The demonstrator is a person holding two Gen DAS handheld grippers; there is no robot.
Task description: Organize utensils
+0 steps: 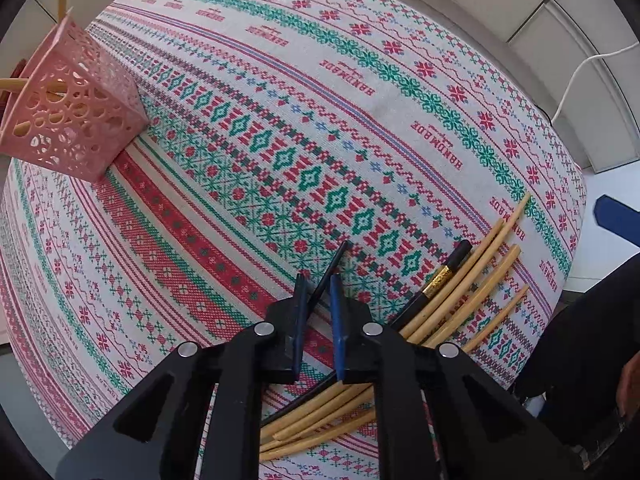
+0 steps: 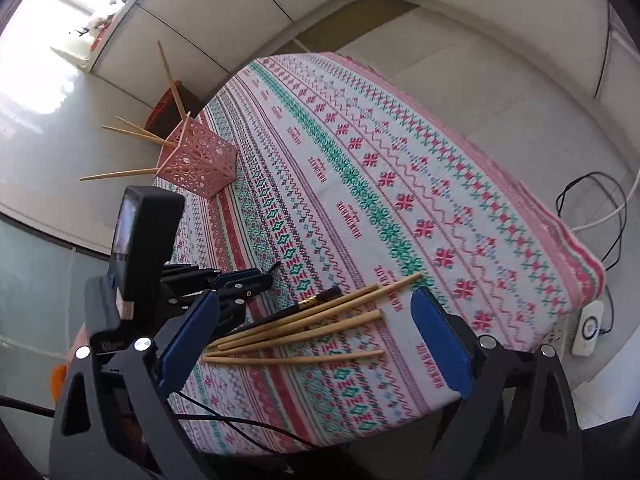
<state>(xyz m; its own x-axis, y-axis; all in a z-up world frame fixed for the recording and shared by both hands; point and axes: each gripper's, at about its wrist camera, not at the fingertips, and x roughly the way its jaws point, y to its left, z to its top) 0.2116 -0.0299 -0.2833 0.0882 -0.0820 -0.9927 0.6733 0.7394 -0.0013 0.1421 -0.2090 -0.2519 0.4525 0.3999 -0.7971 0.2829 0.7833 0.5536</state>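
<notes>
Several bamboo chopsticks (image 1: 472, 284) lie in a loose bundle on the patterned tablecloth, with a black chopstick with a gold band (image 1: 440, 278) among them; they also show in the right wrist view (image 2: 304, 328). My left gripper (image 1: 320, 312) is shut on a thin black chopstick (image 1: 332, 268) that sticks out past its tips, just left of the bundle. It shows in the right wrist view (image 2: 256, 278). My right gripper (image 2: 316, 336) is wide open above the bundle. A pink perforated holder (image 1: 68, 116) (image 2: 198, 158) with several bamboo chopsticks stands at the far left corner.
The tablecloth (image 2: 380, 168) covers the whole table. The table's edges are close to the holder and to the bundle. Cables and a white power strip (image 2: 588, 328) lie on the floor at right.
</notes>
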